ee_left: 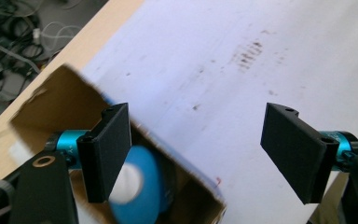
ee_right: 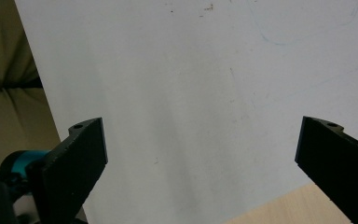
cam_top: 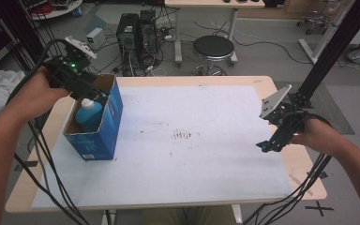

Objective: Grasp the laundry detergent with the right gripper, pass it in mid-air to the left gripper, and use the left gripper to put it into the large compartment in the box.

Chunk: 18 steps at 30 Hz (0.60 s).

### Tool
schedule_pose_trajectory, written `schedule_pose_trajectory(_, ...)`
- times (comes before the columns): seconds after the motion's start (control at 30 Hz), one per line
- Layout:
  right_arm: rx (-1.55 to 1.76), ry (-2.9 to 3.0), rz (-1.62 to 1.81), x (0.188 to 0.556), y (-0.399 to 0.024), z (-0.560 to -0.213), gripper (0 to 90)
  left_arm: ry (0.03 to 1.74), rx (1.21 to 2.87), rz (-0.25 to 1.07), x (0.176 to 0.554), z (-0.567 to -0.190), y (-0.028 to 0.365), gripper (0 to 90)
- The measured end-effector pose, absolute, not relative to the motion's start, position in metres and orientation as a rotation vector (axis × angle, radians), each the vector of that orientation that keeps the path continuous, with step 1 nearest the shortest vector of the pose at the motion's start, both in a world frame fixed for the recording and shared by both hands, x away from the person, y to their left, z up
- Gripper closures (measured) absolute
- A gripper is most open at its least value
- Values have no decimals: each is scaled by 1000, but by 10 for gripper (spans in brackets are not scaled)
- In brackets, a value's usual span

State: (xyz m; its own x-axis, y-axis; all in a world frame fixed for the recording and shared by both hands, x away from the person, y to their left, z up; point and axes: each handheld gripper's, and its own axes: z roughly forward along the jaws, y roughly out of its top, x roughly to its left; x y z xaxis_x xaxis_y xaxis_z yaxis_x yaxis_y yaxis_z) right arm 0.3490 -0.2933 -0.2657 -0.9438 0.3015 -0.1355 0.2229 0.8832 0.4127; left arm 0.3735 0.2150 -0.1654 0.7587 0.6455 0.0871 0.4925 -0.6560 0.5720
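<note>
Left tongs (cam_top: 93,93) parted and empty above the open blue carton (cam_top: 104,126) at the tabletop's (cam_top: 234,82) left edge, a blue bottle (cam_top: 89,112) with a white cap standing inside: probably the release step just done. Right tongs (cam_top: 265,146) wide and empty over the white mat (cam_top: 192,154) at far right. Next, lifting clear without catching the carton's flap; bottle's lower half hidden, blurred in the left gripper view.

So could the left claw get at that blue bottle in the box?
Probably yes: the left claw hangs open right above the box, whose top is open, and the bottle stands uncovered inside.
</note>
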Motion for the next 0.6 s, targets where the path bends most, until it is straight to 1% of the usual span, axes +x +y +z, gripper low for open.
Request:
schedule_pose_trajectory(0.1, 400, 2855, 592, 349, -293, -266, 11, 808, 2447, 366, 380, -170, 198, 244)
schedule_pose_trajectory(0.23, 400, 2850, 596, 349, -291, -264, 12, 707, 2510, 303, 389, -177, 173, 244)
schedule_pose_trajectory(0.27, 403, 2850, 596, 348, -290, -264, 12, 703, 2524, 297, 391, -180, 166, 207)
schedule_pose_trajectory(0.3, 404, 2850, 599, 348, -290, -264, 12, 691, 2534, 283, 394, -182, 160, 119)
schedule_pose_trajectory(0.5, 413, 2848, 599, 347, -289, -266, 12, 607, 2577, 260, 405, -190, 129, 110)
schedule_pose_trajectory(0.53, 414, 2847, 602, 347, -289, -266, 12, 603, 2588, 258, 406, -191, 124, 97)
schedule_pose_trajectory(0.57, 418, 2848, 600, 346, -289, -266, 12, 599, 2598, 262, 408, -192, 121, 46)
schedule_pose_trajectory(0.6, 418, 2847, 601, 346, -290, -267, 12, 590, 2605, 272, 409, -193, 117, 37)
